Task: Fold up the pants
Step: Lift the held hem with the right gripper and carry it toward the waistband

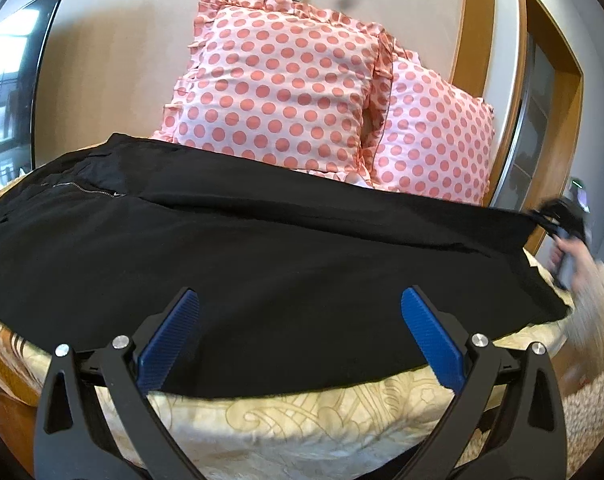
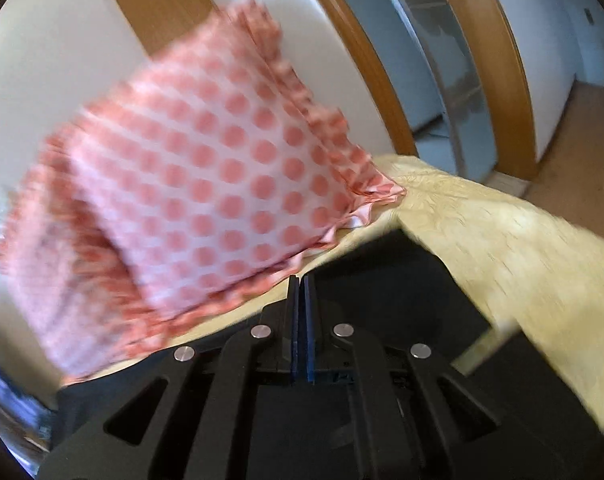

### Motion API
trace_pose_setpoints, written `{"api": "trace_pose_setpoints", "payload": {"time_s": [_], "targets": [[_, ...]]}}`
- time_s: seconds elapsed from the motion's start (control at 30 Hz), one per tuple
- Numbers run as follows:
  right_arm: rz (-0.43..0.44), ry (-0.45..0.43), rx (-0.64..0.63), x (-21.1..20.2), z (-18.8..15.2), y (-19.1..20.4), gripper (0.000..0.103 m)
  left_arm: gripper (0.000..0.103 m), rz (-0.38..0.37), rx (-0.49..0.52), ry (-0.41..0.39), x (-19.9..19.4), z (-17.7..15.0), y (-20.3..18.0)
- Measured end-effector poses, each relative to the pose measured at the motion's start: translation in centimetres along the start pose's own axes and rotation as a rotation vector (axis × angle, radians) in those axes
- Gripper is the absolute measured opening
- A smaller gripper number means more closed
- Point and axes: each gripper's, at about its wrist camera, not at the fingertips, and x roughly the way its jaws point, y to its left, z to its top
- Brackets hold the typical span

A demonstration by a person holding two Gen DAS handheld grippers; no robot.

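Pants (image 1: 261,248) lie spread beneath the gaping left tool (image 1: 299,336); right tool (image 2: 300,280) seemingly pinches their hem.

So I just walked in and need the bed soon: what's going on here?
Someone is folding black pants on the bed with two handheld grippers. The right gripper is shut on the pants at the leg end. The left gripper hangs open over the near edge, gripping nothing. Two dotted pillows lean against the wall behind.
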Motion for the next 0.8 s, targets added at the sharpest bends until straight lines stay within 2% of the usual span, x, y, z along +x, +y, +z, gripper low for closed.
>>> {"api": "trace_pose_setpoints", "payload": {"time_s": [0.1, 0.2, 0.3, 0.37, 0.4, 0.43, 0.63, 0.8], "targets": [[-0.019, 0.018, 0.044, -3.1, -3.1, -3.1, 0.002, 0.101, -0.019, -0.012, -0.001, -0.2, 0.0, -0.4], [-0.010, 0.097, 0.121, -2.5, -4.7, -5.9, 0.002, 0.101, -0.044, -0.012, 0.020, 0.4, 0.1, -1.3], [0.062, 0.189, 0.252, -1.0, -4.5, -6.8, 0.005, 0.101, -0.063, -0.015, 0.045, 0.8, 0.3, -2.6], [0.118, 0.212, 0.297, -0.2, -4.3, -6.7, 0.021, 0.101, -0.067, -0.013, 0.046, 0.6, 0.2, -3.4], [0.157, 0.228, 0.319, 0.7, -4.1, -6.1, 0.047, 0.101, -0.065, -0.007, 0.045, 0.5, 0.2, -3.7], [0.180, 0.239, 0.332, 1.2, -4.1, -5.7, 0.068, 0.101, -0.061, -0.001, 0.044, 0.4, 0.1, -4.0], [0.318, 0.352, 0.410, 7.8, -4.7, -1.7, 0.068, 0.101, -0.034, 0.041, 0.064, 0.2, -0.2, -5.3], [0.276, 0.475, 0.396, 13.3, -6.5, 1.8, 0.068, 0.101, -0.024, 0.061, 0.081, 0.5, -0.2, -5.7]]}}
